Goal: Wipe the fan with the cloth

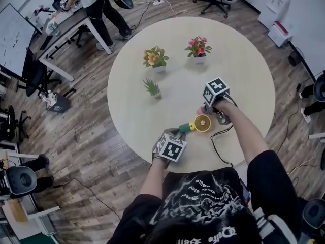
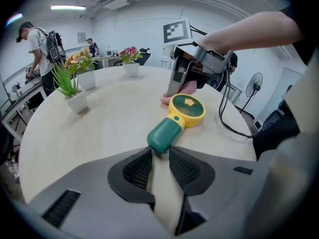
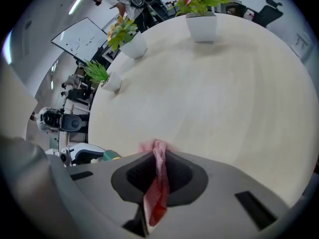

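A small hand fan lies flat near the front of the round table point(image 1: 244, 65), with a yellow head point(image 1: 202, 122) and a green handle point(image 2: 164, 134). My left gripper point(image 2: 158, 156) has its two fingertips against the sides of the handle's end; only the tips grip it. My right gripper point(image 3: 159, 153) points steeply down just behind the fan's head and is shut on a pink-red cloth point(image 3: 158, 183). In the left gripper view the cloth point(image 2: 171, 99) bunches on the table against the head's far rim, below the right gripper point(image 2: 180, 81).
Three potted plants stand on the far half of the table: orange flowers point(image 1: 155, 58), pink flowers point(image 1: 199, 48) and a small green one point(image 1: 152, 88). A black cable point(image 1: 218, 141) loops over the front edge. A person point(image 1: 96, 4) works at a desk far left.
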The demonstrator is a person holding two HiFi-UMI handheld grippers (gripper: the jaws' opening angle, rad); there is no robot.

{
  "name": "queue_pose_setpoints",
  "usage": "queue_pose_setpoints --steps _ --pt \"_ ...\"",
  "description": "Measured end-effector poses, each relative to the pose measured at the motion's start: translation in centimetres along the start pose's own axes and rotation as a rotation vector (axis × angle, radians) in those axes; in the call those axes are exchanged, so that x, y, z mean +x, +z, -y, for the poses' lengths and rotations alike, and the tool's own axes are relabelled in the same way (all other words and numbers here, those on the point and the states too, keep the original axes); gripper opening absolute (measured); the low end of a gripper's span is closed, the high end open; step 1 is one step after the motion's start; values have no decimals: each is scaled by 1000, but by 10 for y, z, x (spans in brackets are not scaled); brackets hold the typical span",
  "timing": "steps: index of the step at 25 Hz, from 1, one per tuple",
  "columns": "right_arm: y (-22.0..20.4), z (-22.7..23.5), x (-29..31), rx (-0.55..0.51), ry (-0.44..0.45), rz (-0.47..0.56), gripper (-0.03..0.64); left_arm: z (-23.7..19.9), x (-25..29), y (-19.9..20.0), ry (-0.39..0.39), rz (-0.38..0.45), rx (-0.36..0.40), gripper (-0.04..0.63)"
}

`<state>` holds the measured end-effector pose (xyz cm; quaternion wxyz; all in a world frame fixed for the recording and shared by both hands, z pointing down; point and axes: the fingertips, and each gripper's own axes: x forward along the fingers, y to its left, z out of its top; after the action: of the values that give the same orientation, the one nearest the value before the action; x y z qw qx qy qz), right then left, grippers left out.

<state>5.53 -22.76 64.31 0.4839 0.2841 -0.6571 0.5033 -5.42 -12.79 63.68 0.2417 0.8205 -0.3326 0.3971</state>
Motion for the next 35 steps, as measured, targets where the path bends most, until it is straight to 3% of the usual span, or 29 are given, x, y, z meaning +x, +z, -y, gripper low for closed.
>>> queue_pose_setpoints --steps 3,6,8,15,18,20,23,27,31,35 --pt "-2 3 0 69 16 65 48 1 0 -1 20 2 20 126" --pt "-1 4 1 101 35 108 48 0 0 -1 28 -15 100 150" --pt "-1 4 0 94 42 118 48 -2 -2 3 17 -22 176 286" --pt "-8 9 -4 97 61 138 48 20 7 40 -100 5 531 304" --pt "-12 9 -5 117 74 150 48 28 20 42 -117 -23 611 284" --pt "-13 8 -6 136 87 169 48 28 25 43 -92 -27 624 229" --pt "-14 9 -9 165 89 213 48 27 28 47 -62 -67 571 229" --pt "-20 14 -14 284 108 313 48 29 28 49 -37 -138 512 229" --pt "-34 23 -16 418 137 403 48 31 28 46 -24 -154 463 229" --pt "-46 25 -23 470 139 506 48 31 29 46 2 -157 439 229"
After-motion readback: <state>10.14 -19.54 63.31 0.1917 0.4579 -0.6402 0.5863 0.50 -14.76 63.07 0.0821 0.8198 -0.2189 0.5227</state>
